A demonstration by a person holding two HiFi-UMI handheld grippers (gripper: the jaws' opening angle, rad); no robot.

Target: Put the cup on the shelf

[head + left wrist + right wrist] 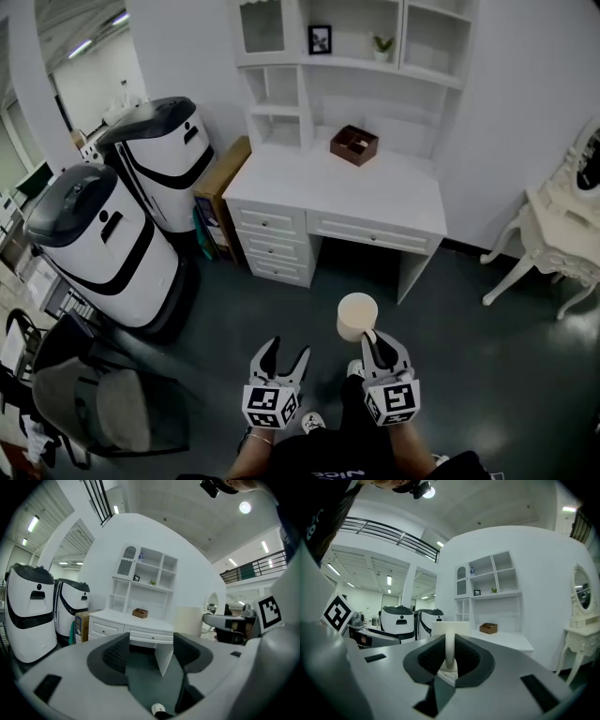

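Cream cup (357,316); white bench (394,202) and shelf (352,63); brown box (354,144); tan carton (220,192); dark grey-green floor (487,375); white machines (98,244) with black bands, grey tops.

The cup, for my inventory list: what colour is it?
The cup is plain cream-white, shown best in the head view.

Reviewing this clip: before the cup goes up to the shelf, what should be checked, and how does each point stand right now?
1. Right tongs shut on the handle: ok, the handle sits pinched between the pads.
2. Cup upright: ok.
3. Left tongs open with nothing between them: ok.
4. Free spot on the shelf: ok, bare board shows between the picture frame and the plant.
5. Close enough to reach the shelf: probably not ok, the desk stands some way ahead.
6. Cup empty: cannot tell.
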